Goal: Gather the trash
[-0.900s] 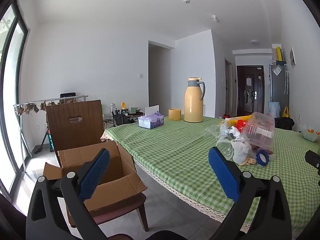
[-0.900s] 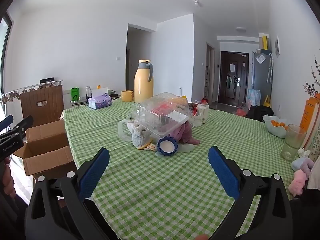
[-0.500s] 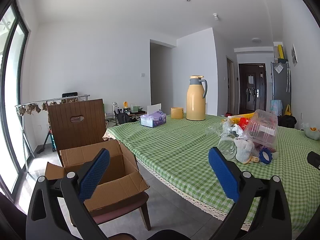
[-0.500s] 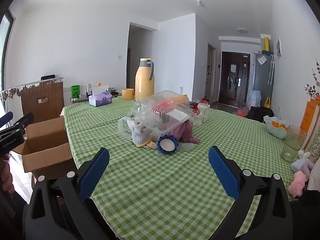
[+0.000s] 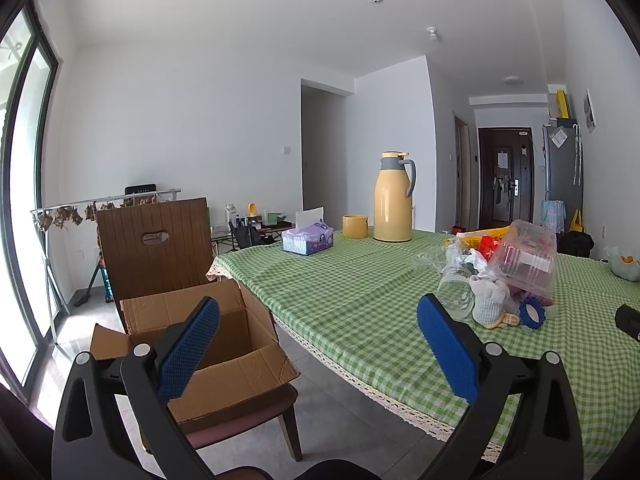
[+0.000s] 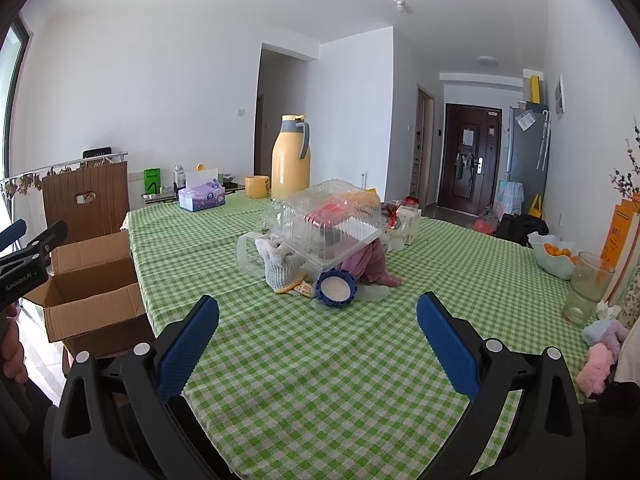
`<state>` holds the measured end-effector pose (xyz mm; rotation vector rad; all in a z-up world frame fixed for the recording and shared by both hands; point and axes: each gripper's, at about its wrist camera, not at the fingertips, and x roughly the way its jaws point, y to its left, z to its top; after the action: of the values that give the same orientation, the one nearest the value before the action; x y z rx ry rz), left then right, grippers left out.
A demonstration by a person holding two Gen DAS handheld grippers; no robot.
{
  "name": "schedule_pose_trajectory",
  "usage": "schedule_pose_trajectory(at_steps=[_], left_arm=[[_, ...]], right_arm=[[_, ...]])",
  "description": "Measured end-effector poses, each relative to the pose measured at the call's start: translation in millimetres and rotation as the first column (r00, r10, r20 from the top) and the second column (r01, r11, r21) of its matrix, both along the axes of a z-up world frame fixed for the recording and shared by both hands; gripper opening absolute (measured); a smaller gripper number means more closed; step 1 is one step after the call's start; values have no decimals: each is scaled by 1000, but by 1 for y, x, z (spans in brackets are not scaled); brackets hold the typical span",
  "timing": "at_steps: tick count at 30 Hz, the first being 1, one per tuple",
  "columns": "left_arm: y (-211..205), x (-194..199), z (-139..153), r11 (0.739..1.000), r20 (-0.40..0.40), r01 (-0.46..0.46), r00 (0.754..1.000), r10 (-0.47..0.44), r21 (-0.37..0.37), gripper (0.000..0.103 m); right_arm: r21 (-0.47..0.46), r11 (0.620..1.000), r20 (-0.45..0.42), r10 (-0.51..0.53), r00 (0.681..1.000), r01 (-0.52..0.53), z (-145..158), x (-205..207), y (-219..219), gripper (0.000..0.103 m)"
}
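Note:
A heap of trash sits mid-table on the green checked cloth: a clear plastic clamshell box (image 6: pixel 328 220) on top, a white knitted sock (image 6: pixel 280 264), a blue ring-shaped lid (image 6: pixel 335 288) and a pink cloth (image 6: pixel 372 266) under it. From the left wrist view the same heap (image 5: pixel 516 272) lies to the right, with a clear jar (image 5: pixel 456 292) at its near side. An open cardboard box (image 5: pixel 192 336) rests on a chair seat beside the table. My left gripper (image 5: pixel 316 344) is open, hovering off the table edge near the box. My right gripper (image 6: pixel 316 344) is open above the cloth, short of the heap.
A yellow thermos jug (image 6: pixel 290 156), a yellow cup (image 6: pixel 257 186) and a tissue box (image 6: pixel 201 197) stand at the table's far end. A bowl of oranges (image 6: pixel 554 252) and a glass (image 6: pixel 586 288) are at the right. A brown chair back (image 5: pixel 154 244) rises behind the box.
Both views have shifted slightly; the heap sits a bit lower and nearer in the right wrist view. Both grippers stayed open.

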<state>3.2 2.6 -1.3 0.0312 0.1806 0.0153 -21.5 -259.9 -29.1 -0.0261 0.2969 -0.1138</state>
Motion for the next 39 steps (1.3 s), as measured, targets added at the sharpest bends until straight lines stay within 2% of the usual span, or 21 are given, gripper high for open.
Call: schedule_pose_trajectory(at_steps=[17,39], left_arm=[[-3,0,-2,1000,3,2,1000,-2,8,96],[-1,-1,3,1000,4,7,1000,-7,1,96]], right_arm=[[20,1000,-21,-6,1000,6,-4,3,-4,95],[-1,1000,1,-29,1000,29,-1,-3,-4,95]])
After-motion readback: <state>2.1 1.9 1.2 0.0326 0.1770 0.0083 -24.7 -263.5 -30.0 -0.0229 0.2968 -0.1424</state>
